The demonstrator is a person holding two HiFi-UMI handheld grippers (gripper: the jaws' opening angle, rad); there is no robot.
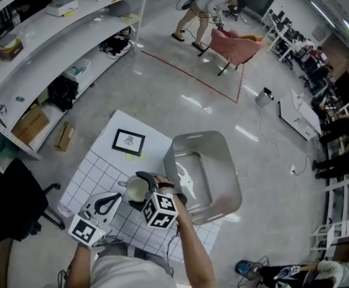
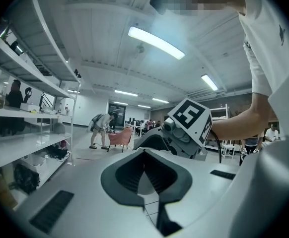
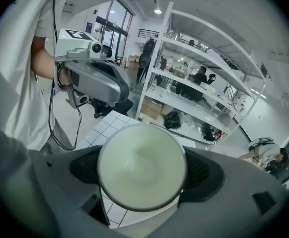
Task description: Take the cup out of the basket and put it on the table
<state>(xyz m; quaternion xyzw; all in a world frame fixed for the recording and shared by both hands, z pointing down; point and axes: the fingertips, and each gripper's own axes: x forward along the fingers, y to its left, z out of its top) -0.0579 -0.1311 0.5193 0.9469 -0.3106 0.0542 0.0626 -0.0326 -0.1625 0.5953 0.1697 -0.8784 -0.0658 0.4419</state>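
Over the gridded tabletop [image 1: 102, 171], just beside the grey basket [image 1: 220, 145] and outside it, the right tongs [image 1: 140, 192] clamp the pale cup [image 1: 136, 188] by its sides. The left tongs [image 1: 119, 198] are closed on nothing, near the cup

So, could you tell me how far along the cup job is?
Done: the cup is out of the basket. In hand: the right hand-held gripper grips it over the table. Left: setting it down and letting go.
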